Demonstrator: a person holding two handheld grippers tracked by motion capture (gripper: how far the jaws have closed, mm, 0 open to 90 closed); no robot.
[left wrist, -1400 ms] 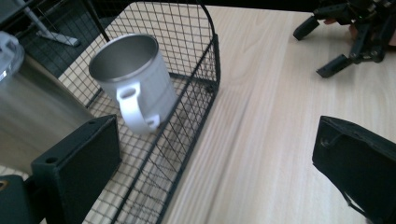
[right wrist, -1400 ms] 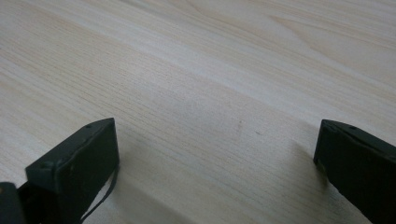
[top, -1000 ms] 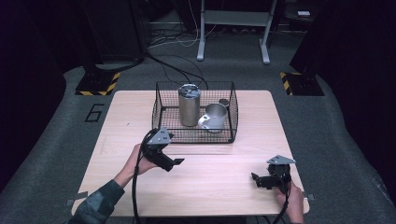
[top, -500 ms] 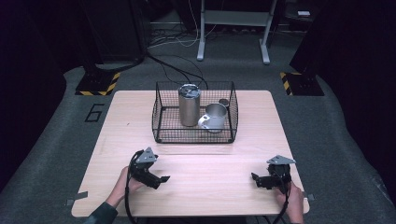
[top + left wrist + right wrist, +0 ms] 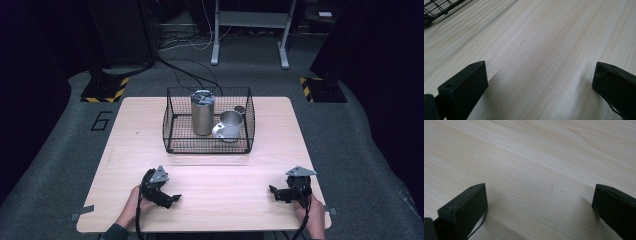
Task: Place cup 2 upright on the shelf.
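Note:
A black wire basket [image 5: 172,125] stands at the back middle of the wooden table [image 5: 140,125]. Inside it a tall steel canister [image 5: 202,112] stands upright, with a steel mug [image 5: 230,125] to its right. My left gripper [image 5: 172,198] rests on the table near the front left, held by a hand, open and holding nothing. In the left gripper view its jaws stand wide apart over bare wood, and a corner of the basket [image 5: 439,7] shows at top left. My right gripper [image 5: 273,192] lies near the front right edge, open, with bare wood between its jaws.
A small dark round object [image 5: 240,109] sits in the basket's back right corner. Beyond the table are a metal stand [image 5: 250,30], floor cables [image 5: 185,65] and yellow-black striped blocks [image 5: 105,90]. A floor mark "6" [image 5: 101,120] lies left of the table.
My left gripper has drawn back from beside the basket down to the table's front left and settled on the wood. The right gripper stayed in place.

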